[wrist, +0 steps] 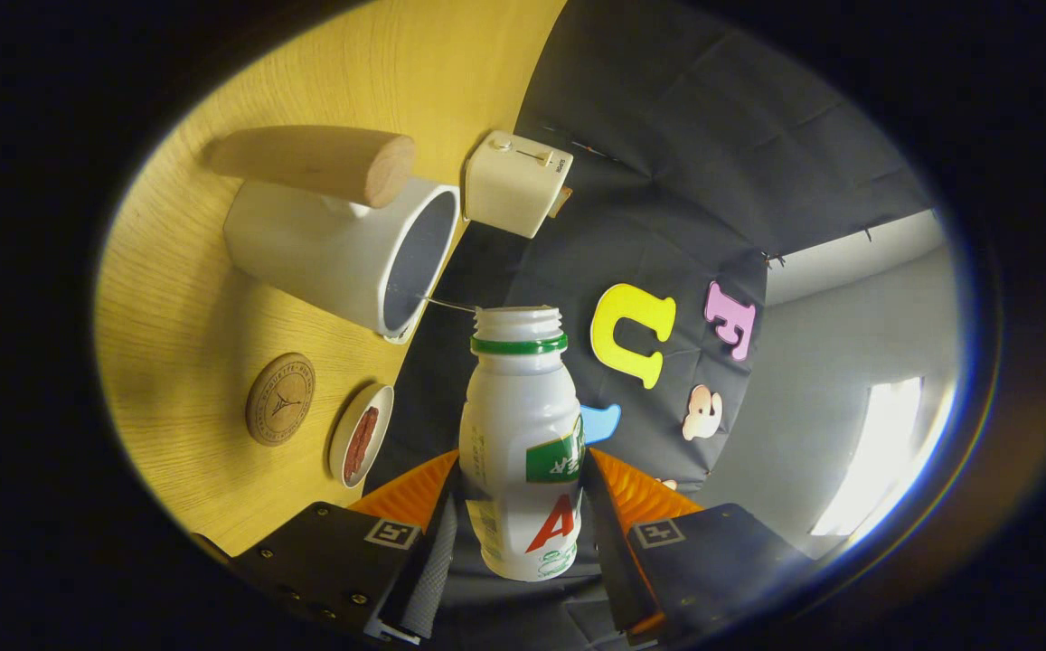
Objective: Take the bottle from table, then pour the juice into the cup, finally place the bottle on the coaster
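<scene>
Your gripper [520, 533] grasps the small white plastic bottle with a green neck ring [523, 443]; both fingers press on its lower body from either side, so the tongs are clenched on it; the bottle's long axis runs straight out along the fingers, its uncapped threaded mouth pointing away from you, and the whole view is rolled so that the yellow wood-grain table [188, 298] stands to the left like a wall. Just beyond the bottle's mouth and to its left lies the white ceramic cup with a thick wooden peg handle [342, 253], its opening turned towards the bottle's mouth, the two close but apart. Near the cup, further along the table, sits a small cream box-shaped appliance with a slider [513, 185]; nearer the fingers rest a round engraved wooden coaster [280, 399] and, beside it, a small white dish holding reddish-brown pieces [361, 434]. Behind the table hangs creased black cloth; beyond it a pale grey wall with a bright patch of light.
</scene>
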Tool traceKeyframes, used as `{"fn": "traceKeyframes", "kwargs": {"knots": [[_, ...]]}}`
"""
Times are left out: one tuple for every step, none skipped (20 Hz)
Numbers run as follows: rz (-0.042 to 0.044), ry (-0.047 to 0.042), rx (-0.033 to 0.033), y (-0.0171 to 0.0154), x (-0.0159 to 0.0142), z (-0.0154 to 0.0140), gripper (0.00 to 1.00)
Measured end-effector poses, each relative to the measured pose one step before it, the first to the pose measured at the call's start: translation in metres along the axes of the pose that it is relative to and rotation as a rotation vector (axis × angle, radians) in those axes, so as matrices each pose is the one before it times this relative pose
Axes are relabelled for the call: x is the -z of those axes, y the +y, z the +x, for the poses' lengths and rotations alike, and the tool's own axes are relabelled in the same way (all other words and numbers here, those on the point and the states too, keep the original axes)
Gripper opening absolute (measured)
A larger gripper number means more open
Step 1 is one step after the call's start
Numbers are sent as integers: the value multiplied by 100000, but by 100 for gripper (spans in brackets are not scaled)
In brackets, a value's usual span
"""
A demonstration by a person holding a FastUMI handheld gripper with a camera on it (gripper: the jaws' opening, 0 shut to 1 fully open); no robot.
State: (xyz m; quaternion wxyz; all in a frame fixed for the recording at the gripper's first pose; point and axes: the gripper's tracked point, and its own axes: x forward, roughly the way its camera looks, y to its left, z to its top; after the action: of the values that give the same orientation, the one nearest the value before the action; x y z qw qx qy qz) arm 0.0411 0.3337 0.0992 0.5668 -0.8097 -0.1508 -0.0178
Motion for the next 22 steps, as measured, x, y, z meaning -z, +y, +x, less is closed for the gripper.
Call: {"fn": "traceKeyframes", "kwargs": {"knots": [[-436, -69, 12, -21, 46, -50, 71], [-363, 47, 143, 6, 5, -11, 71], [-284, 17, -15, -15, 46, 6, 71], [-111, 48, 7, -23, 44, -5, 71], [-66, 44, -49, 10, 18, -1, 71], [-202, -72, -17, -36, -36, -6, 71], [-272, -52, 115, -76, -7, 36, 71], [-189, -4, 158, -102, -17, 41, 71], [-133, -75, -6, 13, 29, -23, 71], [-143, -43, 113, -29, -16, -22, 70], [-355, -75, -75, 24, 2, -52, 71], [-457, -107, 93, -58, -89, 97, 70], [-542, -193, 50, -33, -7, -23, 70], [-434, -97, 138, -78, -81, 52, 70], [-355, -197, 171, 0, 27, -57, 70], [-339, -119, 81, -51, -90, 52, 71], [-354, -173, 141, -8, -58, -9, 71], [-402, -172, 65, -44, -48, 15, 71], [-383, -147, 141, -63, -3, -69, 71], [-370, -199, 126, -67, -70, 55, 71], [-290, -147, 177, -19, -67, -42, 71], [-220, -117, 117, -22, -65, 54, 71]]}}
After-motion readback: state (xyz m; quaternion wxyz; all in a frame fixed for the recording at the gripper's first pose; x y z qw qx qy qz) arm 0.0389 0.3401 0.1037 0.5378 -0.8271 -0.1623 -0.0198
